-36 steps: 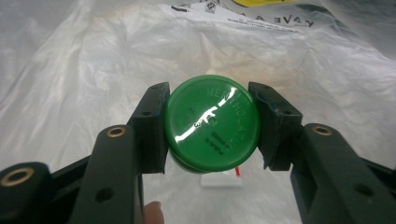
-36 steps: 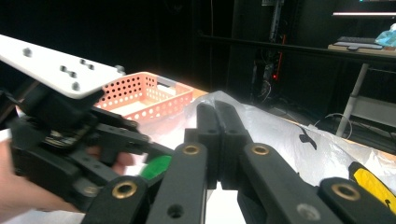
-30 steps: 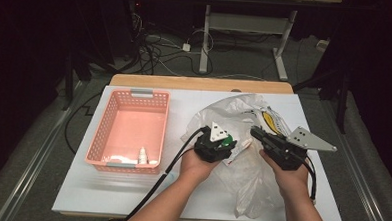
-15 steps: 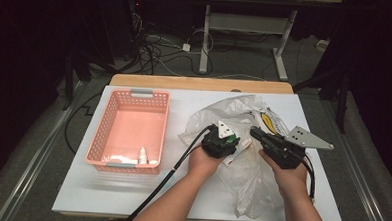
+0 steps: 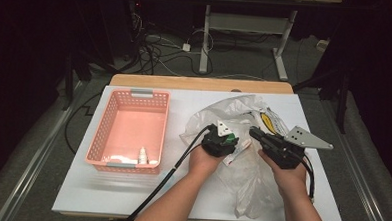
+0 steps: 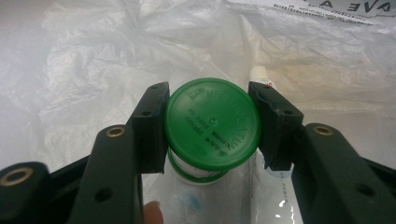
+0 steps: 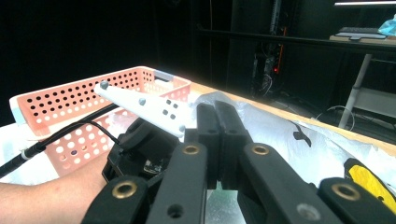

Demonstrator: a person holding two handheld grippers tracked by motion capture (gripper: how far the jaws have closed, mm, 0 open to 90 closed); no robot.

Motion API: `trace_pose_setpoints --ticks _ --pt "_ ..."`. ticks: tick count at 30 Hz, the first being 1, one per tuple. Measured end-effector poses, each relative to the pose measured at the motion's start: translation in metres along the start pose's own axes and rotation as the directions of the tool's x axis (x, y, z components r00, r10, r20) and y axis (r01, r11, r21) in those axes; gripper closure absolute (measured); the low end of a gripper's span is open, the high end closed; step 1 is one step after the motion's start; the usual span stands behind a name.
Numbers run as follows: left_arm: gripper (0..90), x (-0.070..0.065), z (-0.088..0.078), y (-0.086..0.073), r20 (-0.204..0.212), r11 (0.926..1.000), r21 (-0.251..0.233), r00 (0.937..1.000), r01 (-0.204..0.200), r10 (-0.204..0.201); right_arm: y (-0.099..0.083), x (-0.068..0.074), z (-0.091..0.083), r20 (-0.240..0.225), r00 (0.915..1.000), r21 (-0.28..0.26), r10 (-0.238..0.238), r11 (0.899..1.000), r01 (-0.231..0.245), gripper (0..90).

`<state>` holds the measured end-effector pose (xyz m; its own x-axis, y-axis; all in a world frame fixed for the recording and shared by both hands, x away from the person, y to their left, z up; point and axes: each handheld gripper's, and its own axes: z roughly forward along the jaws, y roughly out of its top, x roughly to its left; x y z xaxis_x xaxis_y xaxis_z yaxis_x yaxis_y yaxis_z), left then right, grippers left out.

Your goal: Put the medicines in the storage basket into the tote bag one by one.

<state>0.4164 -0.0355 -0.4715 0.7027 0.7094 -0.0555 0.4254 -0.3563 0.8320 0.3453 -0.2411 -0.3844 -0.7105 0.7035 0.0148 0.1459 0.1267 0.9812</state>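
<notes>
Pink basket (image 5: pixel 129 130) at left holds a small bottle (image 5: pixel 142 155). Since a second ago, we note the left gripper (image 6: pixel 210 126) has sunk into the plastic bag (image 5: pixel 246 173), clamped on the green-capped jar (image 6: pixel 212 123); extraction seems next. Right gripper (image 7: pixel 215 140): jaws together, pinching the bag's edge.

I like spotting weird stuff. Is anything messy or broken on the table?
Nothing looks broken or spilled. The plastic bag lies crumpled on the white table, which is just how bags sit. The left gripper holds a green-lidded jar squarely, and a small bottle stands upright in the pink basket.
</notes>
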Motion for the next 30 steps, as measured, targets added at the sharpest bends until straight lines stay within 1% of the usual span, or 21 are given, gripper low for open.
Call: trace_pose_setpoints --ticks 3,4,7,9,10,12,16,22,25,26,28,30 --pt "49.3 0.001 0.0 0.0 -0.001 1.0 -0.001 1.0 -0.001 0.001 0.0 0.0 0.0 0.0 1.0 0.001 -0.001 1.0 0.001 90.0" --pt "46.2 0.001 0.0 0.0 -0.01 1.0 -0.002 0.9999 -0.004 0.004 0.0 0.0 0.0 0.0 1.0 0.0 -0.001 1.0 0.001 90.0" --pt "38.5 0.0 -0.003 0.001 -0.018 0.9998 -0.009 0.9997 -0.016 0.015 0.0 0.0 0.0 -0.002 1.0 0.002 -0.004 1.0 0.004 90.0" --pt "37.2 -0.001 -0.005 0.002 -0.009 0.9997 -0.01 0.9998 -0.02 0.02 0.0 0.0 0.0 -0.002 1.0 0.003 -0.006 1.0 0.006 90.0" --pt "35.0 -0.002 -0.006 0.003 -0.001 0.9998 -0.011 0.9998 -0.018 0.018 0.0 0.0 0.0 -0.001 1.0 0.001 -0.006 1.0 0.006 90.0" --pt "33.9 -0.002 -0.009 0.003 0.02 0.9999 -0.004 0.9997 -0.014 0.014 0.0 0.0 -0.001 0.0 1.0 0.0 -0.006 1.0 0.006 90.0" --pt "27.3 -0.006 -0.015 0.004 0.053 0.9997 0.016 0.9985 -0.016 0.015 0.0 0.0 -0.001 0.002 1.0 0.0 -0.009 1.0 0.009 90.0" --pt "17.3 -0.012 -0.028 0.001 0.069 0.9993 0.024 0.9973 -0.028 0.026 0.001 0.002 -0.001 0.003 0.9999 0.0 -0.011 1.0 0.011 90.0" --pt "15.9 -0.017 -0.035 -0.003 0.068 0.9994 0.015 0.9972 -0.031 0.03 0.001 0.002 -0.002 0.003 0.9999 -0.001 -0.012 1.0 0.012 90.0" --pt "14.2 -0.018 -0.038 -0.005 0.069 0.9992 0.016 0.997 -0.037 0.036 0.001 0.003 -0.002 0.002 0.9999 -0.001 -0.014 1.0 0.014 90.0" --pt "14.2 -0.02 -0.041 -0.008 0.063 0.999 0.015 0.9971 -0.043 0.042 0.002 0.003 -0.002 0.003 0.9999 0.001 -0.016 1.0 0.016 90.0" --pt "12.9 -0.02 -0.044 -0.011 0.06 0.9992 0.011 0.9975 -0.038 0.037 0.002 0.004 -0.002 0.001 0.9998 0.001 -0.018 1.0 0.018 90.0"
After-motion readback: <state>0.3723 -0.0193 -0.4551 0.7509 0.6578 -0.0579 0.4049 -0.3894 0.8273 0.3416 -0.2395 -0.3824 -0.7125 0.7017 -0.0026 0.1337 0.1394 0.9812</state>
